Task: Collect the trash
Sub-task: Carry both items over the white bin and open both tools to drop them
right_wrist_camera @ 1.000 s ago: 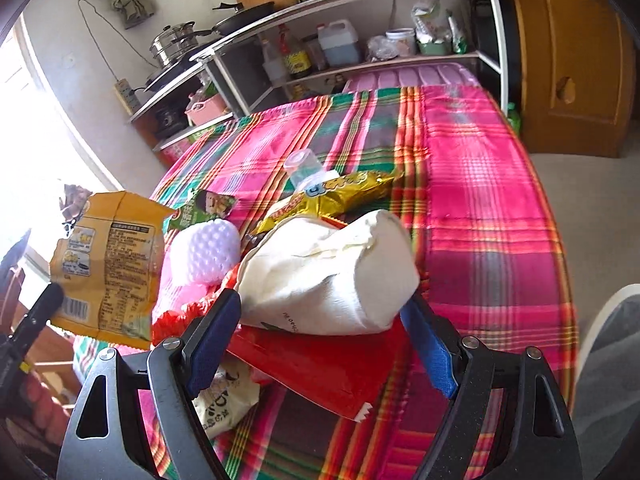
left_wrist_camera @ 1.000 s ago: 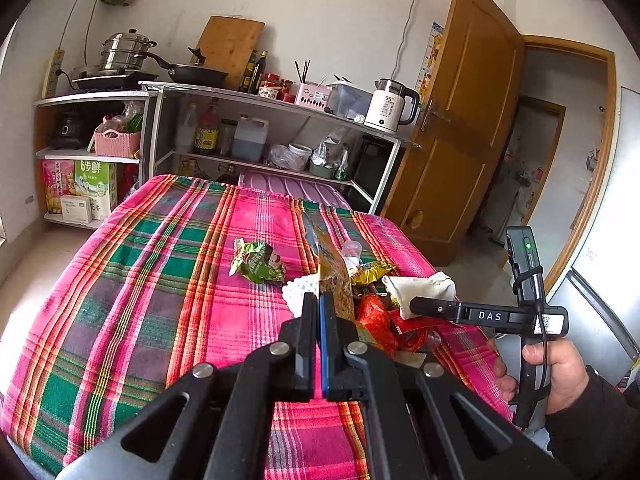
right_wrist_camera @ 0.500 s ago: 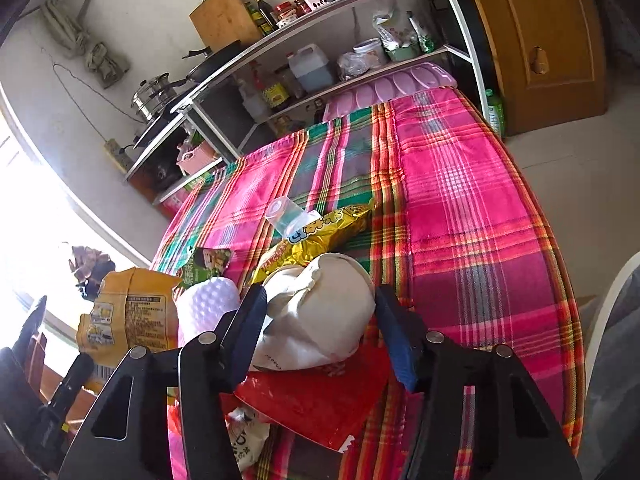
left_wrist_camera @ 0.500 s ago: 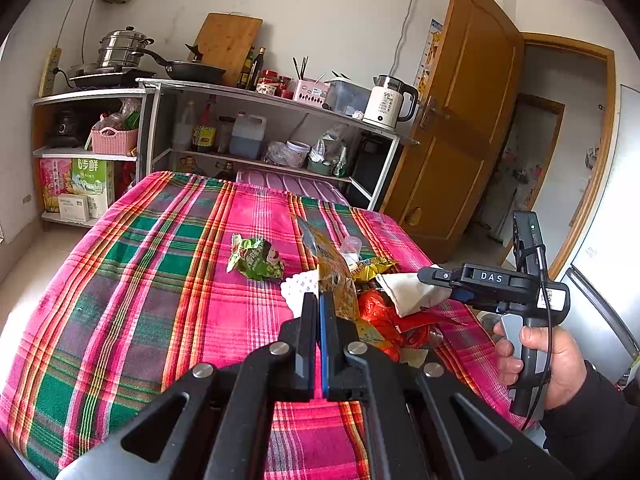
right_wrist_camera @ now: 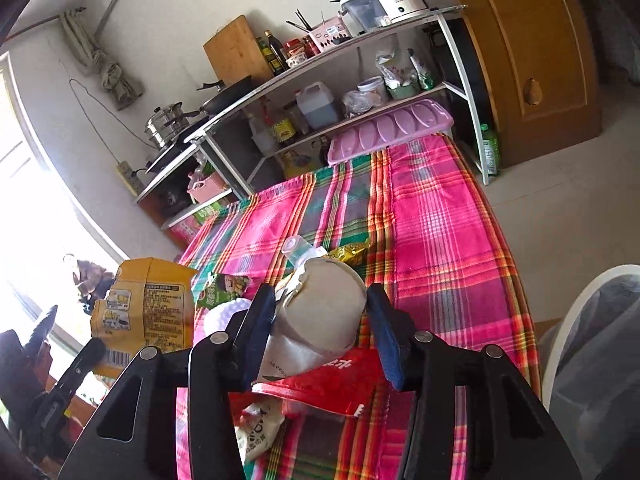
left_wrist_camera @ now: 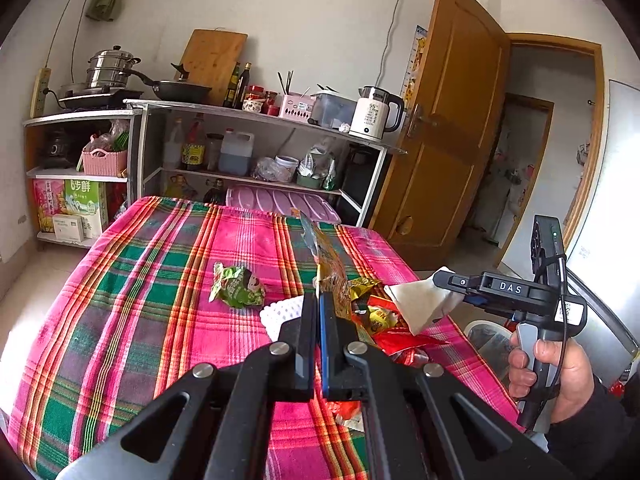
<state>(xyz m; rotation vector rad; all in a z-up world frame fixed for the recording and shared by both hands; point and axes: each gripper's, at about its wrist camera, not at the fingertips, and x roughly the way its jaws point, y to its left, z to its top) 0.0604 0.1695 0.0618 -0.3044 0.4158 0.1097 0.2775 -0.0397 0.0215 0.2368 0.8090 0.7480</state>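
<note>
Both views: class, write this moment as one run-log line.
left tongs: shut on yellow wrapper | right tongs: closing on white bag | bin: near right

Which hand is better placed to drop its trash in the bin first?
Right, probably: the right gripper holds the white paper cup beside the white bin.

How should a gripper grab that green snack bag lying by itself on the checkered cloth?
The green snack bag lies crumpled and nearly flat on the tablecloth, apart from the other trash, so there is room all round it. Probably best to come down from above and pinch a raised, puckered fold near its middle, where the crinkled foil stands up off the cloth. A flat edge would likely slip out.
</note>
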